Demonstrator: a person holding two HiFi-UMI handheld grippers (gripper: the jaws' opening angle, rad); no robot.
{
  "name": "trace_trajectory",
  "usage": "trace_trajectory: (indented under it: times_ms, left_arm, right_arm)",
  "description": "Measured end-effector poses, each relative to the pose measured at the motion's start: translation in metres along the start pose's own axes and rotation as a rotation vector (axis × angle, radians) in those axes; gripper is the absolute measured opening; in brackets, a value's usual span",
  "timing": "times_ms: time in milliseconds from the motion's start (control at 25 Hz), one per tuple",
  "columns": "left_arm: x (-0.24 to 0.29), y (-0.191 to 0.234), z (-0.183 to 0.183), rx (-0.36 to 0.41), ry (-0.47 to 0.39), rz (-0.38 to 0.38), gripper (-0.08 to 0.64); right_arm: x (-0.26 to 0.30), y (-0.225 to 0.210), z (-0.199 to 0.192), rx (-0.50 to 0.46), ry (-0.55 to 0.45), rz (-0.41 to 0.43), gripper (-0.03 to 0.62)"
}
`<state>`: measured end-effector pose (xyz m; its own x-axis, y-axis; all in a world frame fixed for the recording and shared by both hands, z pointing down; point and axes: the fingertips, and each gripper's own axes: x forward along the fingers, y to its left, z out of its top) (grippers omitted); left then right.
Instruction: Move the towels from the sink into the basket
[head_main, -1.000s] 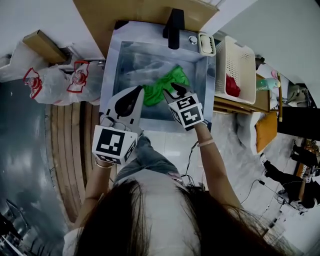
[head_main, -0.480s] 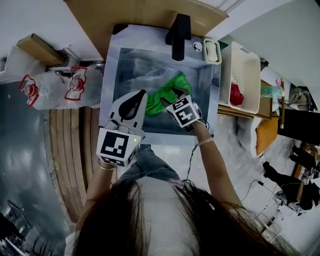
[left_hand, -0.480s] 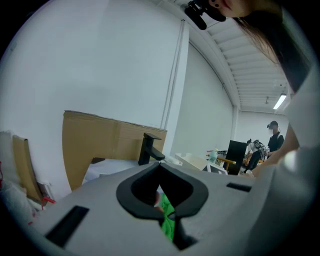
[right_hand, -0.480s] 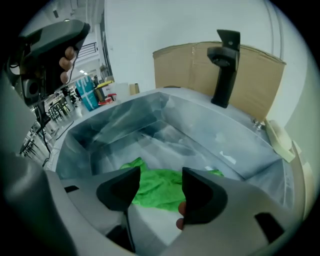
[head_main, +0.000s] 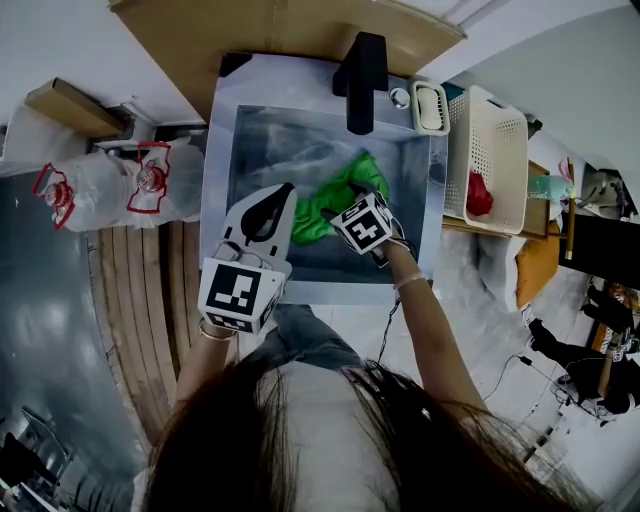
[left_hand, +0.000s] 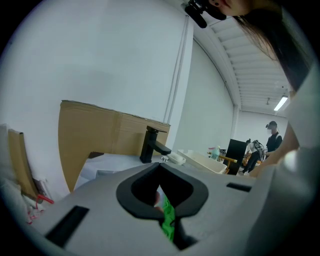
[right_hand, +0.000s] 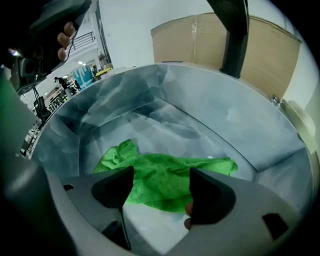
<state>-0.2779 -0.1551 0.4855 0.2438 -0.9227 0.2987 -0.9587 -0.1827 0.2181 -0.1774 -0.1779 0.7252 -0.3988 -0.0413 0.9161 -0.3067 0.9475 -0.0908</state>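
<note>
The green towel lies crumpled on the floor of the sink, toward its right side, at the upper centre of the head view. The right gripper points steeply down at it. Its fingers have just been opening and now stand released and wide, with the towel's near edge between them but not pinched. The left gripper hangs at the sink's lower left, fingers clenched on nothing. The basket, at the frame's right beside the sink, holds a red towel.

If the fingers close too high, they may catch only a thin fold. The towel could then slip free, or drag on the sink's rim or the faucet.

No brand or writing is readable; the red print on the bags at left is too small.
</note>
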Motion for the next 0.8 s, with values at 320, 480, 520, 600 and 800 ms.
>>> trace_trajectory:
  times_ms: [320,480,520,600,800]
  left_arm:
    - [0.011,0.005,-0.004,-0.016,0.01,-0.014,0.003]
    - [0.011,0.006,-0.006,-0.022,0.013,-0.012,0.003]
    - [0.011,0.007,-0.007,-0.026,0.013,-0.011,0.003]
    - [0.01,0.008,-0.007,-0.031,0.013,-0.009,0.003]
    - [0.006,0.006,-0.006,-0.024,0.013,-0.007,0.003]
  right_arm:
    - [0.02,-0.005,-0.01,0.078,0.023,0.026,0.339]
    - [0.02,-0.006,-0.011,0.093,0.008,0.007,0.337]
    - [0.019,-0.006,-0.01,0.097,0.005,0.003,0.336]
    - [0.018,-0.004,-0.009,0.107,0.003,0.001,0.296]
    - [0.017,-0.003,-0.009,0.135,0.009,0.01,0.12]
